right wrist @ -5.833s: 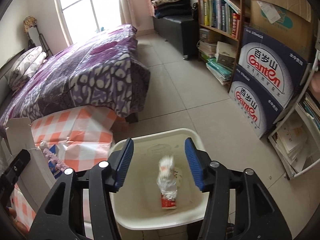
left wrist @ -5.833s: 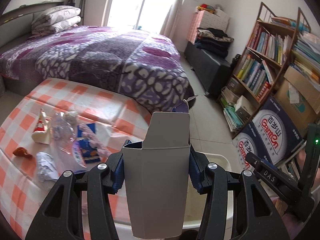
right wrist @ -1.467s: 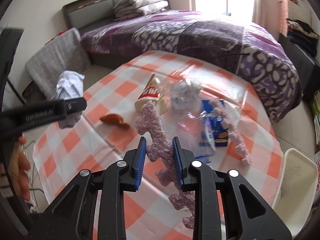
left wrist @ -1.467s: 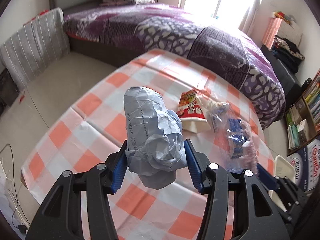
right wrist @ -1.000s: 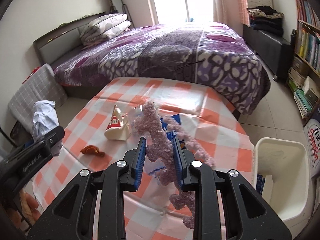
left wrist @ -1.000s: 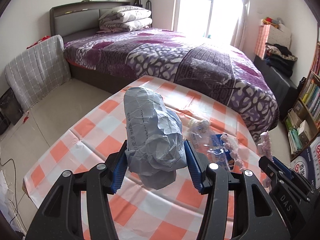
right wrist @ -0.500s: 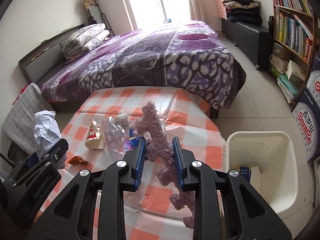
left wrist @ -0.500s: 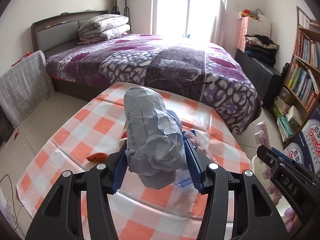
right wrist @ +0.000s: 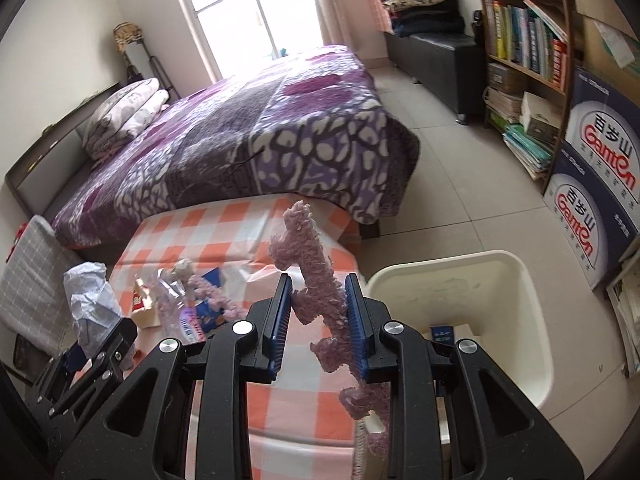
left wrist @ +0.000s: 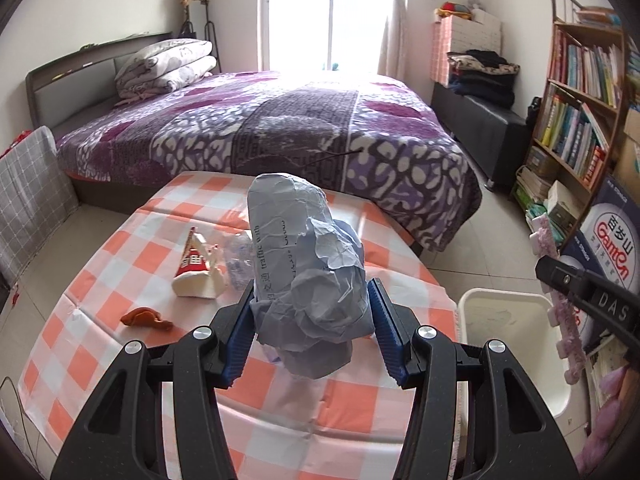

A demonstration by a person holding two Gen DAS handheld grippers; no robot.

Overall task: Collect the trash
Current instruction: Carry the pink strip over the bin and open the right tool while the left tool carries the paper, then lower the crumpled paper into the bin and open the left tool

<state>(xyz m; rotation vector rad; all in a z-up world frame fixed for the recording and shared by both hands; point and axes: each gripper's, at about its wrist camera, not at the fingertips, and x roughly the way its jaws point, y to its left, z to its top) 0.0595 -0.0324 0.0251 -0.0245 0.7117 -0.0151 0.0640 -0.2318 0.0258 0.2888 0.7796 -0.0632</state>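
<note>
My left gripper (left wrist: 311,322) is shut on a crumpled grey-blue paper ball (left wrist: 304,264), held above the orange-checked table (left wrist: 100,332). My right gripper (right wrist: 317,316) is shut on a fuzzy pink strip (right wrist: 316,276) that hangs down past its fingers, just left of the white trash bin (right wrist: 516,280). The bin also shows in the left wrist view (left wrist: 500,300), with the right gripper and strip (left wrist: 560,308) over it. On the table lie a red-and-white carton (left wrist: 196,268), an orange peel (left wrist: 144,318), a clear plastic bottle (right wrist: 172,300) and a blue packet (right wrist: 210,308).
A bed with a purple blanket (left wrist: 300,120) stands behind the table. A bookshelf (right wrist: 524,28) and stacked printed boxes (right wrist: 596,176) line the right wall. The bin holds a carton and a small blue item (right wrist: 442,334). Tiled floor (right wrist: 460,184) lies between bed and shelf.
Both grippers have swung right with their loads, from over the table toward the bin. The bin has grown nearer in both views, and the right gripper's strip is now beside its rim.
</note>
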